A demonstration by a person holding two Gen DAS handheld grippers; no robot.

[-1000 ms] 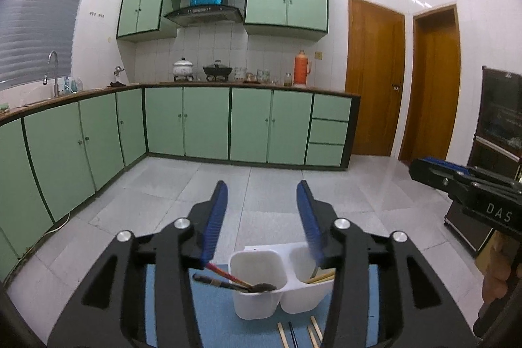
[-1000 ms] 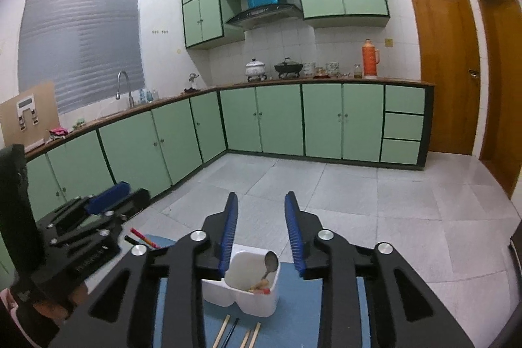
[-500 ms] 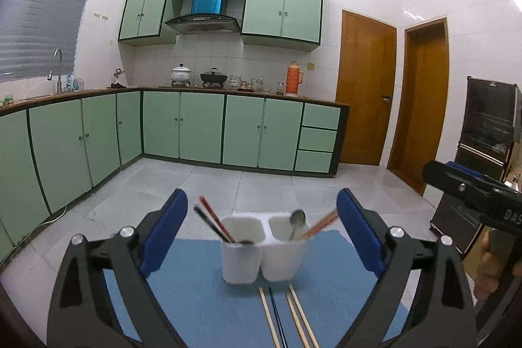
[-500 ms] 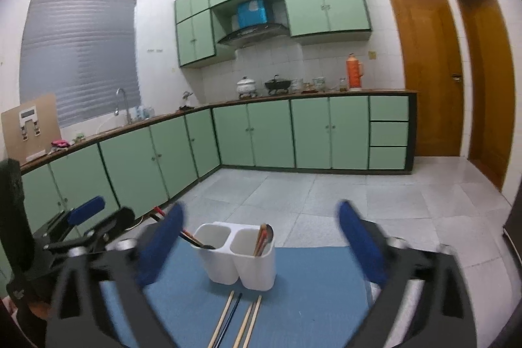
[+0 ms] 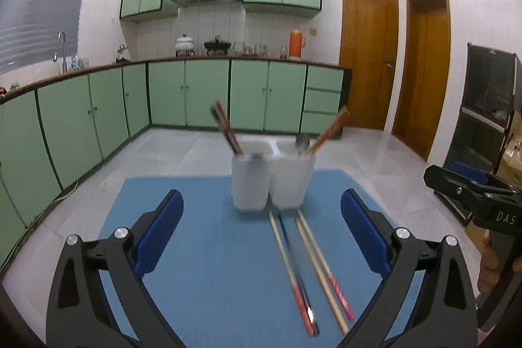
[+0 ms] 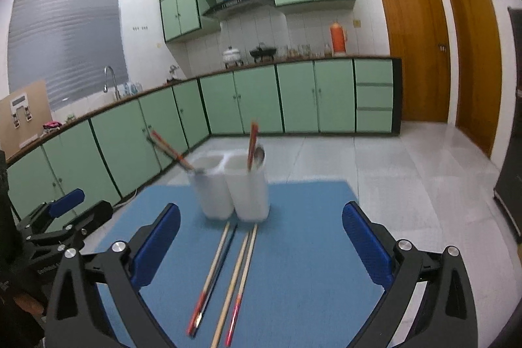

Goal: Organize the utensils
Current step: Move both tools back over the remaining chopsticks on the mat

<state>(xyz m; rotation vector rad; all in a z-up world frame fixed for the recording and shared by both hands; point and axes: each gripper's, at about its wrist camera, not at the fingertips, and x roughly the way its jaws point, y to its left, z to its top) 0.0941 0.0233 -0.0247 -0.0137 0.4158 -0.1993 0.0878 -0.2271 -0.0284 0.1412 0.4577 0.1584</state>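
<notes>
- Four chopsticks (image 5: 305, 266) lie loose on the blue mat (image 5: 202, 250), side by side in two pairs, their far ends just short of the white holder (image 5: 272, 178).
- They look light, thin and stiff, likely slick on the lacquered red ends; lying flat, they will be awkward to pinch. My guess is a grip across the middle of one pair, so the sticks neither tip nor roll away.
- The holder has two cups. The left one has dark and red sticks leaning left; the right one holds a spoon (image 6: 260, 155) and a red-tipped stick. It looks like light plastic, easy to knock over.
- The left gripper (image 5: 261, 234) hangs low over the mat's near edge, angled down, jaws wide and opening a touch further, nothing between them but the sticks lying beyond.
- The right gripper (image 6: 261, 245) is posed likewise, jaws spread full and empty, with the chopsticks running up the gap.
- Each gripper shows at the edge of the other's view, level with it.
</notes>
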